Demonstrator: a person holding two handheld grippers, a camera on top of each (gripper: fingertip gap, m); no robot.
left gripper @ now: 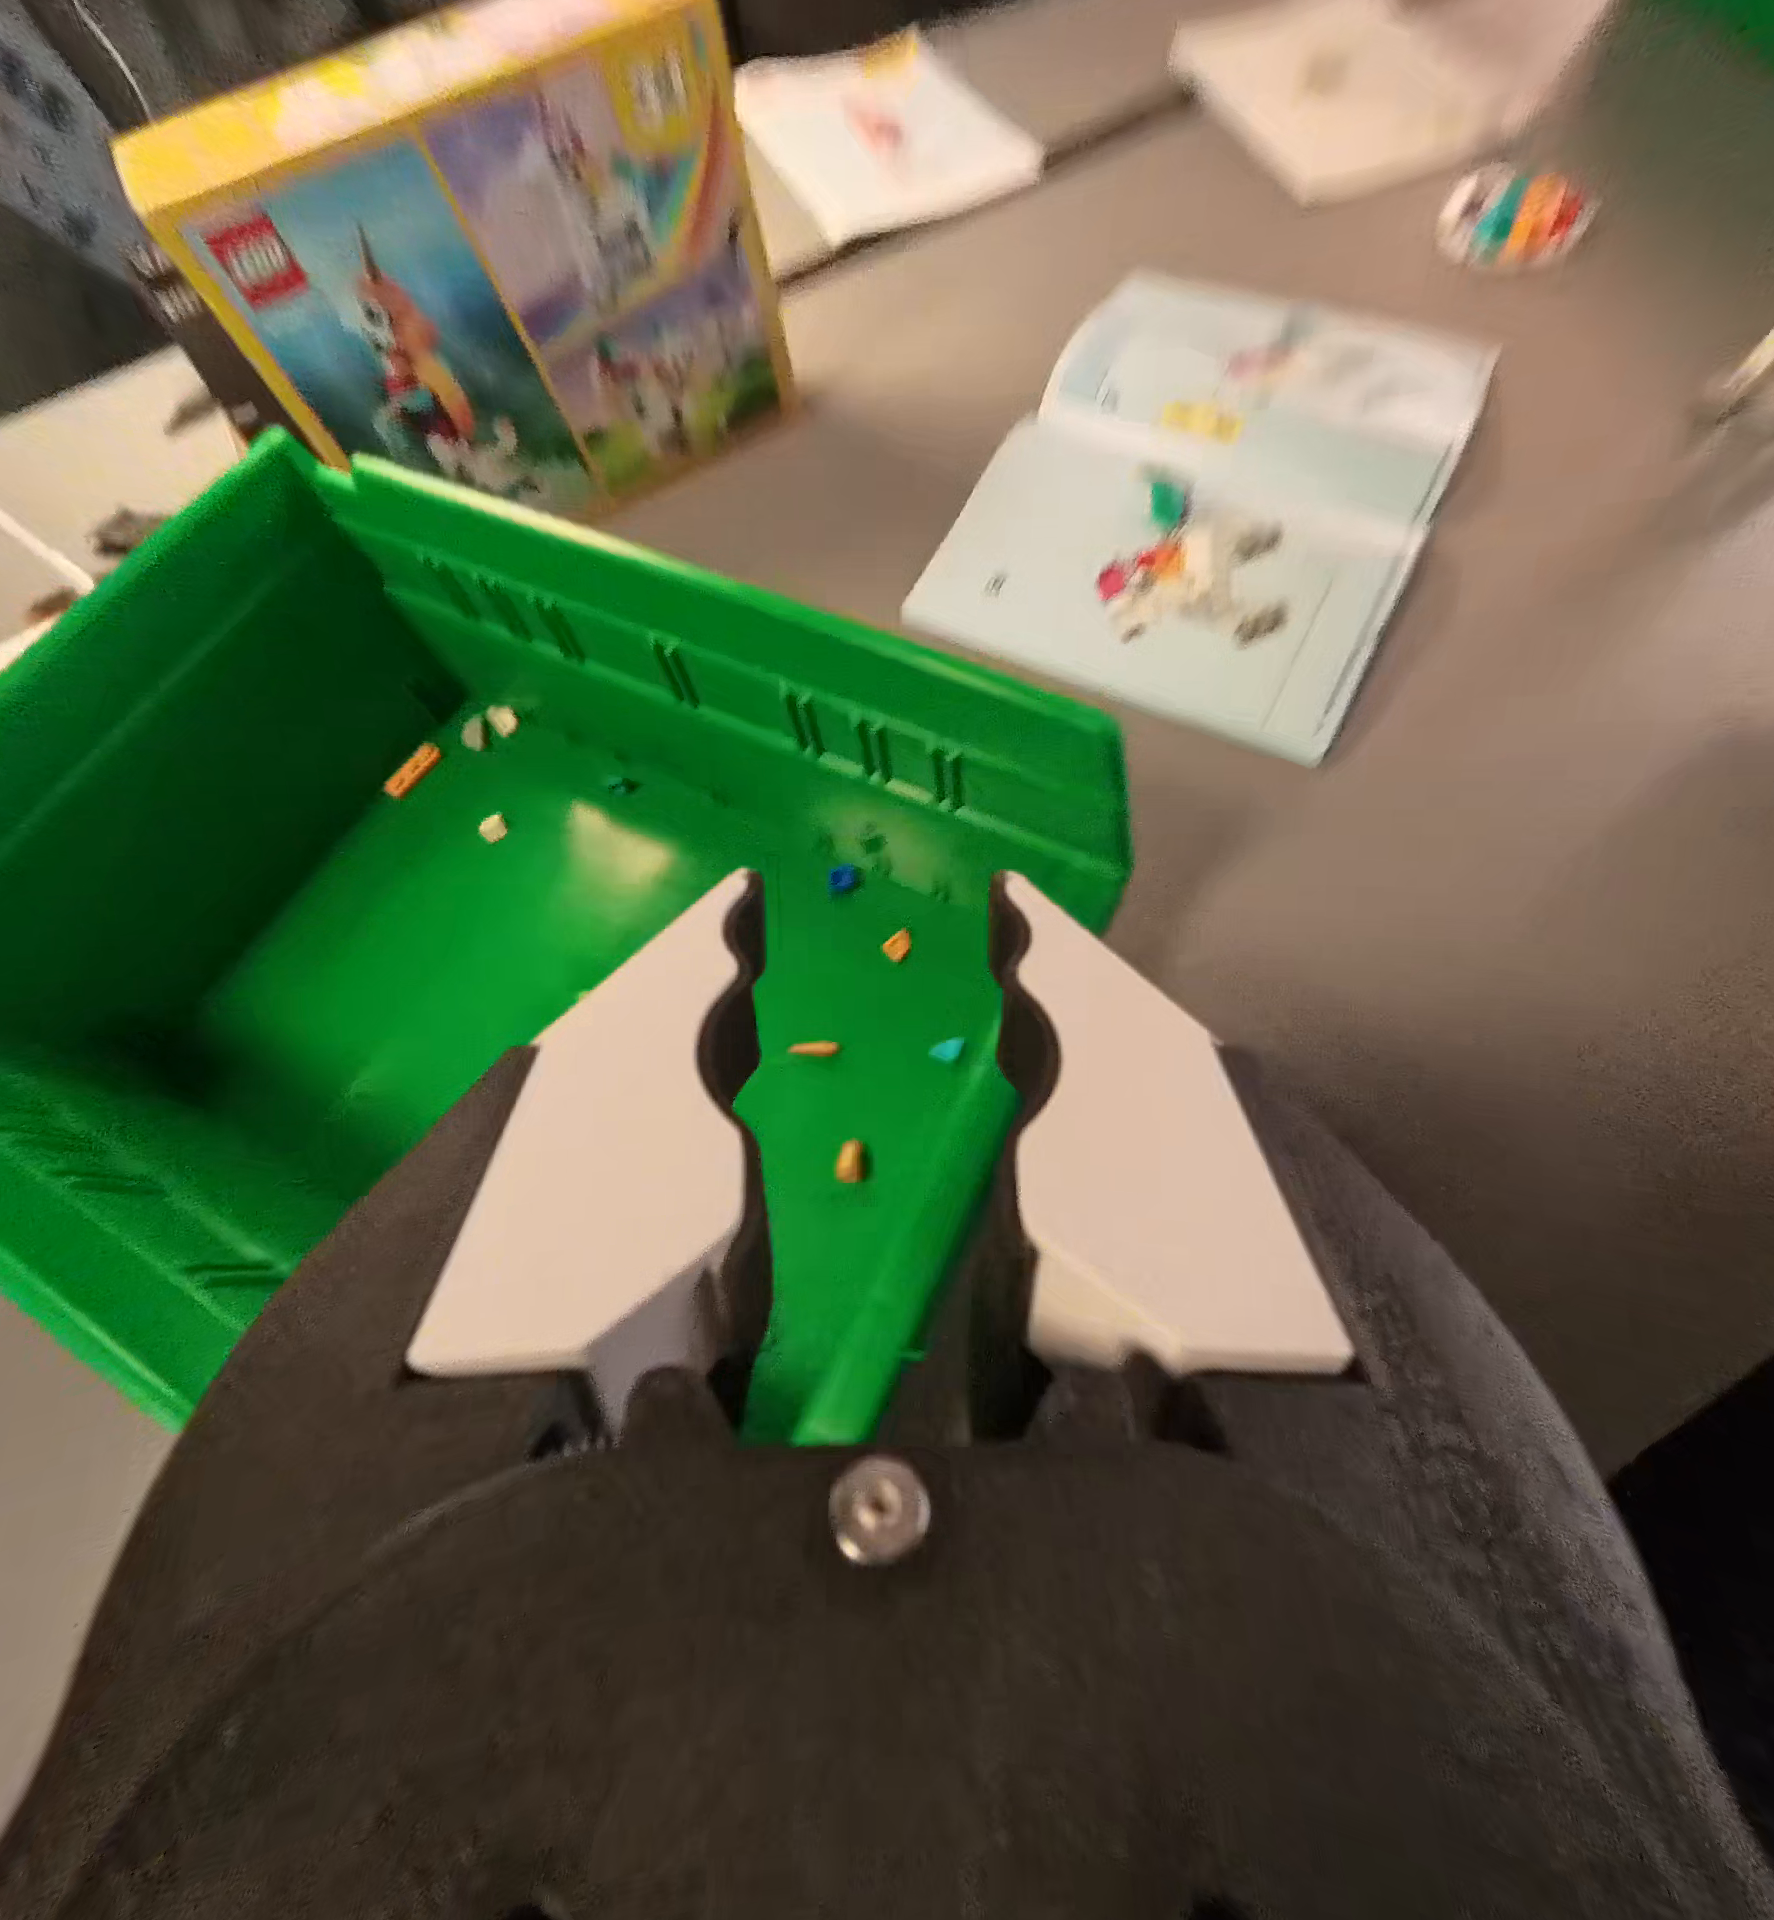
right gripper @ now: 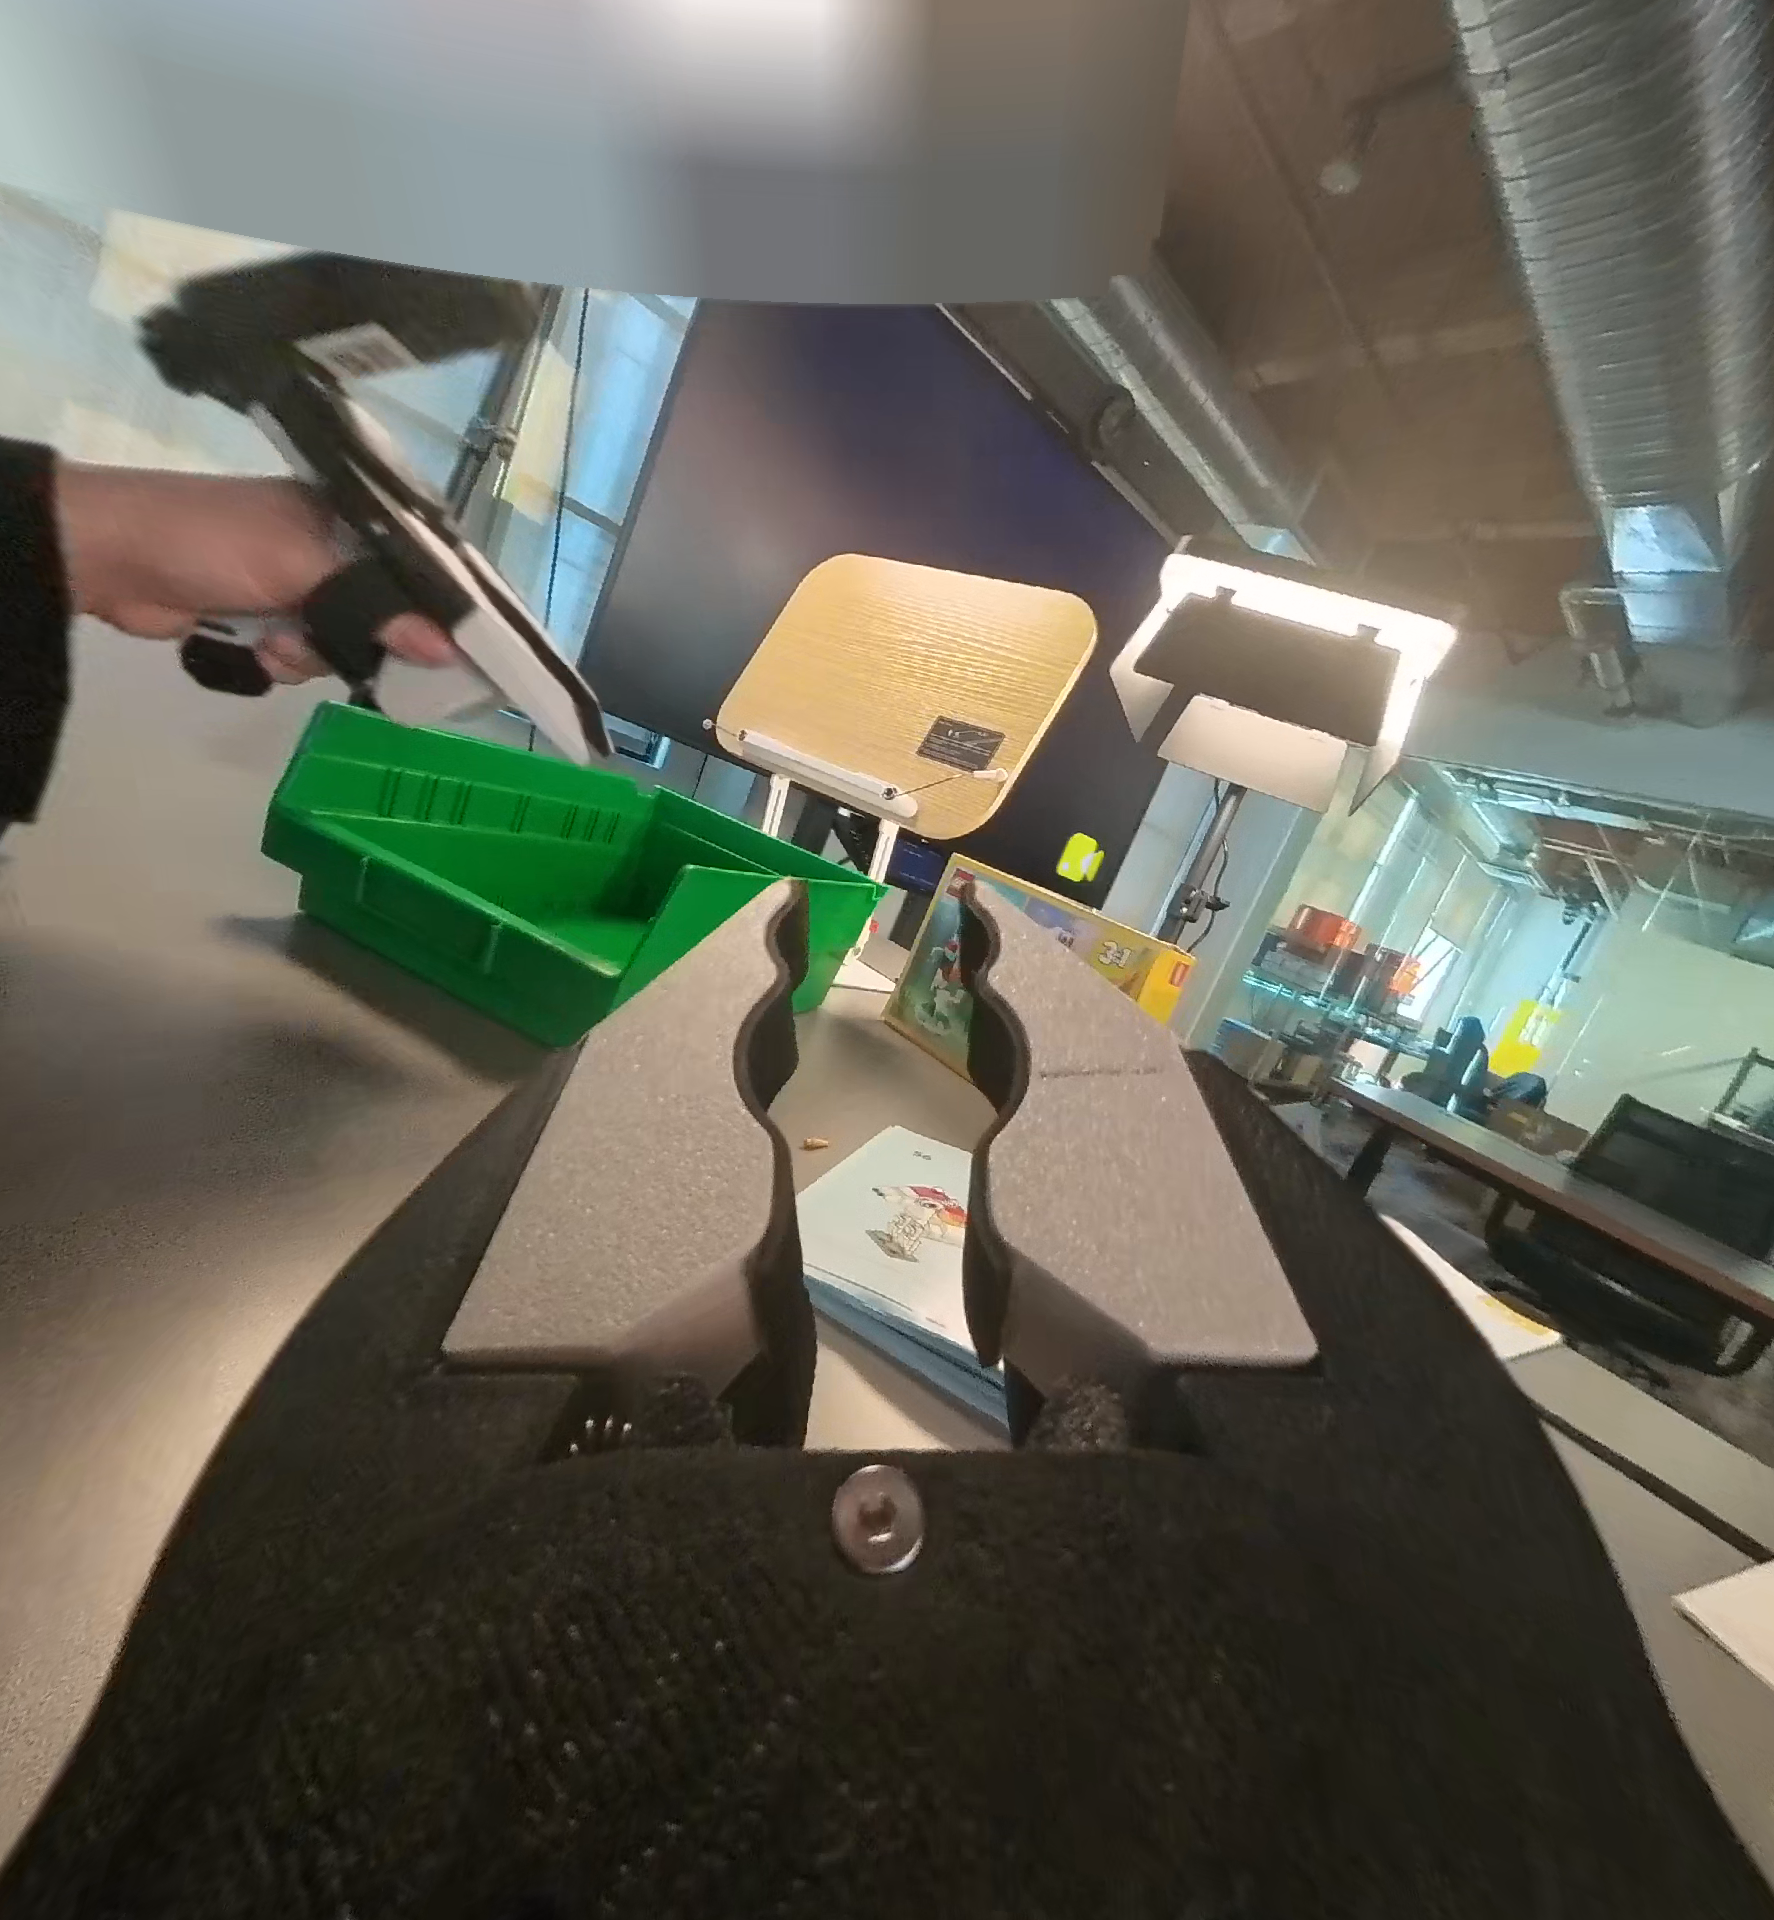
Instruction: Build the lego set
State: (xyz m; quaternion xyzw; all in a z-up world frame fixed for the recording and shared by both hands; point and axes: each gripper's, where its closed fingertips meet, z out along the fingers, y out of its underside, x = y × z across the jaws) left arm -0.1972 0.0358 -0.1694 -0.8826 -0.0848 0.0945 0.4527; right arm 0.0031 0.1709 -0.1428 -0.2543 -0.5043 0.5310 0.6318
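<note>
The left tool [left gripper: 872, 883] hangs over the near corner of a green bin [left gripper: 187, 790], its two fingers parted to a moderate gap with nothing between them. Through that gap show small loose bricks [left gripper: 850, 1161] on the bin's floor: orange, tan, one turquoise and one blue, with a few more white and orange ones toward the bin's far corner. The bin looks tipped in this blurred view. Beyond its far wall stands the yellow-edged lego box [left gripper: 467, 291] upright on the grey desk [left gripper: 1485, 883]. To the right of the bin an open instruction booklet [left gripper: 1205, 509] lies flat, and farther back lie more white sheets and a small clear bag of coloured pieces [left gripper: 1515, 227].

The right tool [right gripper: 883, 899] is held low over the desk, fingers parted about as much, holding nothing. Below its gap lies the booklet [right gripper: 893, 1216], with one tiny tan piece [right gripper: 813, 1144] on the desk just past it. Farther off, a hand [right gripper: 197, 571] holds the left tool above the bin [right gripper: 509, 894].
</note>
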